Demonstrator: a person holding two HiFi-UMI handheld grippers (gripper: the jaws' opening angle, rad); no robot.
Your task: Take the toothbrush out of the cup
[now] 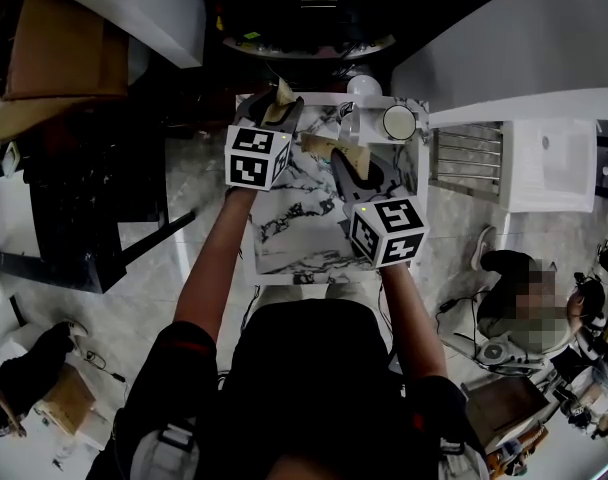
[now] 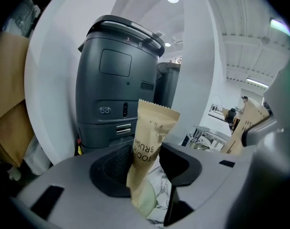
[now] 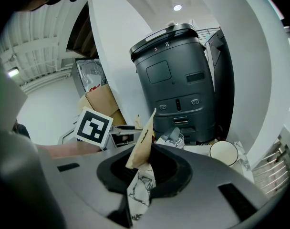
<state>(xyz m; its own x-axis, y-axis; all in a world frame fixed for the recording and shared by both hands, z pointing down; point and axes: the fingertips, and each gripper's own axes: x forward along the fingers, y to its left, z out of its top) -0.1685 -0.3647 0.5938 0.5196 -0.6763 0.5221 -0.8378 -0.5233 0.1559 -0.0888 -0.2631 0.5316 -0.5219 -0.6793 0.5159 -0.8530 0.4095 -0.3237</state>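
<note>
Each gripper holds its own tan paper toothbrush packet above the marble table (image 1: 294, 233). My left gripper (image 1: 282, 106) is at the table's far left, shut on an upright packet (image 2: 152, 128) printed "TOOTH BRUSH" that stands between its pads. My right gripper (image 1: 352, 166) is over the middle of the table, shut on a second packet (image 3: 141, 147), which I see edge-on. A white cup (image 1: 398, 121) stands at the far right corner of the table, beyond the right gripper. It also shows in the right gripper view (image 3: 224, 152). I see nothing sticking out of it.
A dark grey machine (image 3: 183, 80) stands just behind the table, in front of a white curved wall. Crumpled clear wrapping (image 3: 176, 136) lies beside the cup. Cardboard boxes (image 1: 64, 38) sit at the far left. At the right are a white rack (image 1: 466, 158) and a seated person (image 1: 514, 288).
</note>
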